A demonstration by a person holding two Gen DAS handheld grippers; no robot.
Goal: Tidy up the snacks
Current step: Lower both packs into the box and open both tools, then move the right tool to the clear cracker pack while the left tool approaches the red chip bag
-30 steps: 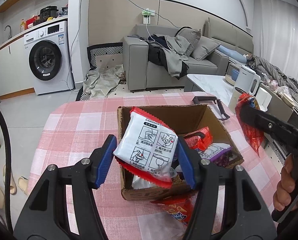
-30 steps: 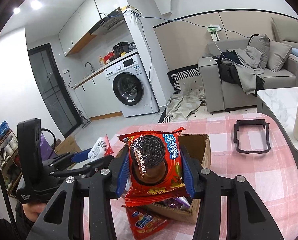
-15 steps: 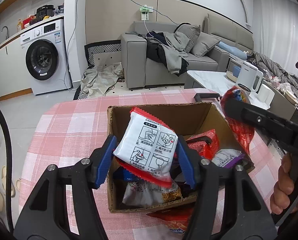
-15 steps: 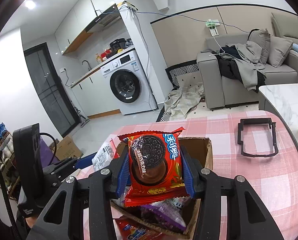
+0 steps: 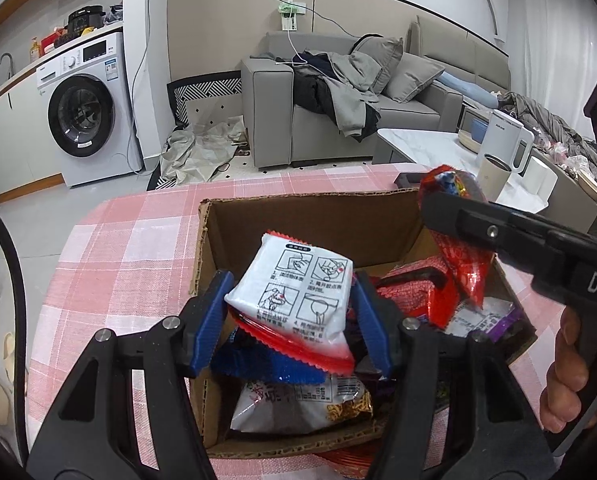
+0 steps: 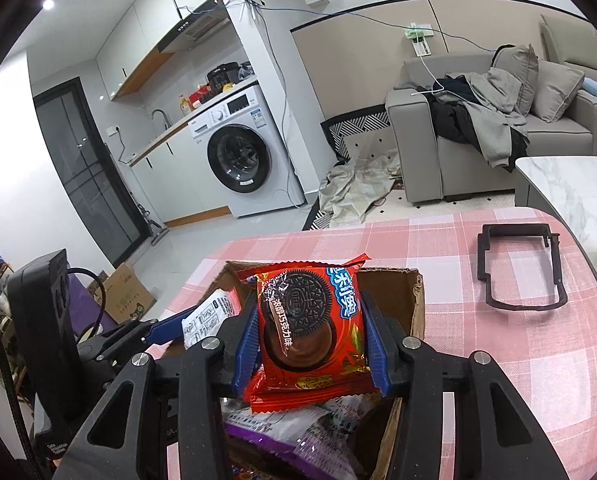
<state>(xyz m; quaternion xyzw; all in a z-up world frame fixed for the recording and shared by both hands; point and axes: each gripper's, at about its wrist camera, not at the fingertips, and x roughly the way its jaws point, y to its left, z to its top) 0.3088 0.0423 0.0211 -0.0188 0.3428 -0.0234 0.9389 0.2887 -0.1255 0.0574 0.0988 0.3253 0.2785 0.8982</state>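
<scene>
The left hand-held gripper (image 5: 290, 312) is closed down to packet width on a white packet (image 5: 294, 296) with red crimped edges and 4 printed instruction panels. Both blue pads (image 5: 212, 322) press against the packet's sides, and it hangs tilted just above the open box (image 5: 298, 216). The right hand-held gripper (image 6: 308, 344) is likewise clamped on a red cookie packet (image 6: 310, 332) showing a dark sandwich cookie, held upright over the same box, with its blue pads tight against both edges. From the left view, the red packet (image 5: 458, 248) hangs over the box's right side, and the person's fingers (image 5: 562, 380) wrap the right handle.

The cardboard box stands on the surface (image 6: 498, 344), which is covered in pink checked cloth. Inside it lie several snacks: a blue packet (image 5: 270, 364), a clear bag (image 5: 298, 404), a red bag (image 5: 414, 288) and a purple packet (image 5: 486, 320). A black frame (image 6: 518, 268) lies flat on the cloth, well apart from the box.
</scene>
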